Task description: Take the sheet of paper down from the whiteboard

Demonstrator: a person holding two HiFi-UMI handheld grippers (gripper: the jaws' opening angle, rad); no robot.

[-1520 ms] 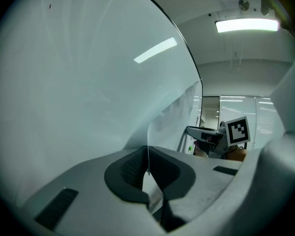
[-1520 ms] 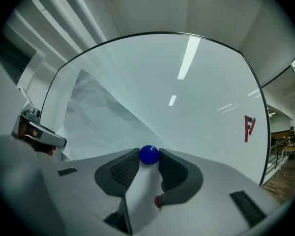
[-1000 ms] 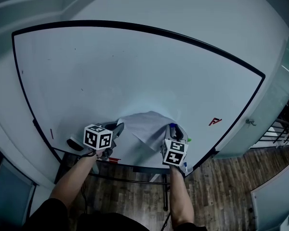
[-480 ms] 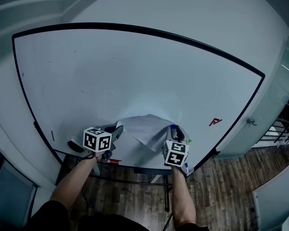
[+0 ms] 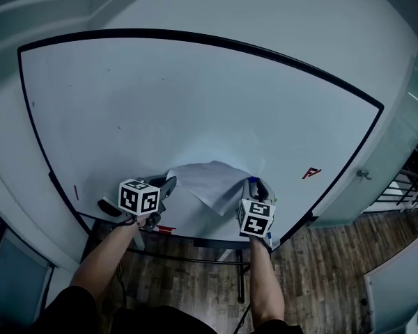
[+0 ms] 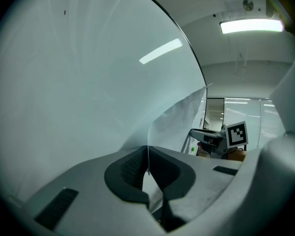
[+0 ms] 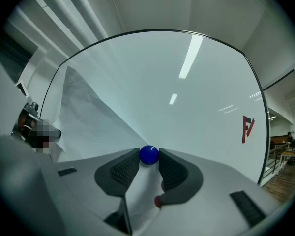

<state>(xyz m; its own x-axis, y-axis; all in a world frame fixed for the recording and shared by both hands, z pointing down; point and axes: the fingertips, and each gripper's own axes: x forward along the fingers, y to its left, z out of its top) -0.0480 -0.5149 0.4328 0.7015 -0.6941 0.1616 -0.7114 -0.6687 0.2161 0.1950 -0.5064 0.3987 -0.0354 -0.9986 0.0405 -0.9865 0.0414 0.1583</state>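
The left gripper's [image 6: 147, 156] jaws clench the thin edge of the sheet of paper [image 5: 212, 183]. The right gripper's [image 7: 148, 160] jaws grasp a round, glossy blue magnet [image 7: 148, 154] that apparently pins the sheet low on the whiteboard [image 5: 195, 103]. Pulling the magnet straight off while the left grip stays steady should avoid tearing. The limp white sheet bows away from the smooth board.

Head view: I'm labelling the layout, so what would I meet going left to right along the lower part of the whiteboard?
short red mark → left hand-held gripper → sheet of paper → right hand-held gripper, closed on a blue magnet → red logo mark
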